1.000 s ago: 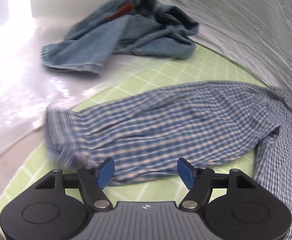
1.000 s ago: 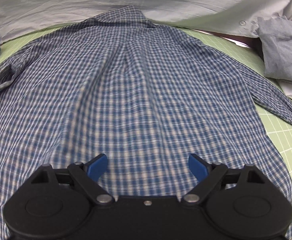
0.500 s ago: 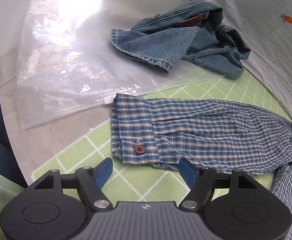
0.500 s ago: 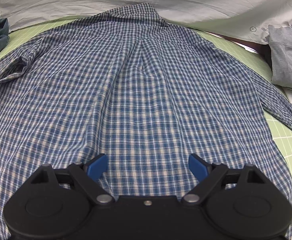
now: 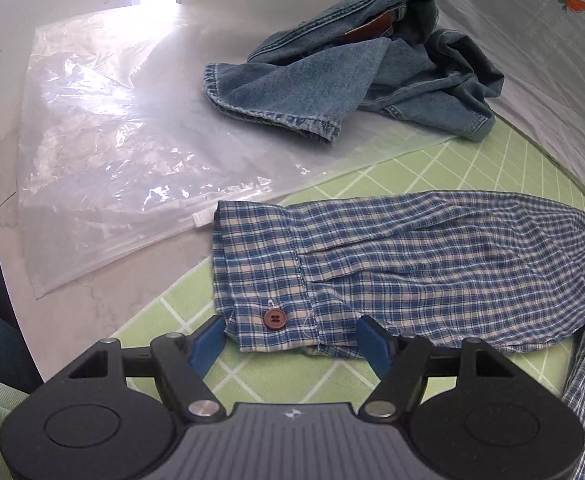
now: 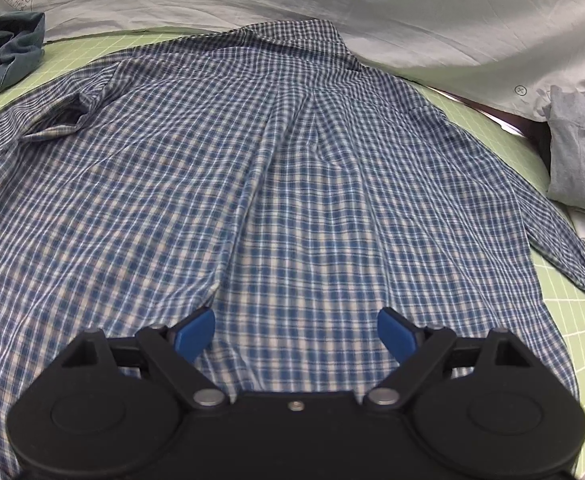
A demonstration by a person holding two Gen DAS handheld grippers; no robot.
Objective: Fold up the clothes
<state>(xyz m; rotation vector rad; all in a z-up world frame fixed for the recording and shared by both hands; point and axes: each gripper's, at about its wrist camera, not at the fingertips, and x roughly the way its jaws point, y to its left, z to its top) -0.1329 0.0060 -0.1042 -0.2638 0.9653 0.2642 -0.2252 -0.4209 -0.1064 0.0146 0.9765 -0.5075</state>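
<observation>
Clearly, the plaid shirt (image 6: 276,184) lies spread open and back-up on the green cutting mat (image 5: 432,172), collar toward twelve o'clock in the right wrist view, with no fold made in it that shows. One sleeve (image 5: 392,264) stretches out flat, its buttoned cuff (image 5: 264,280) between the spread fingers of the left gripper (image 5: 292,342), which pinches nothing. The right gripper (image 6: 296,334) hovers spread over the lower back of the shirt. At eleven o'clock a denim garment (image 5: 364,76) sits crumpled, partly on a clear plastic bag (image 5: 124,140). Folding sleeves, sides and denim all looks left to do.
</observation>
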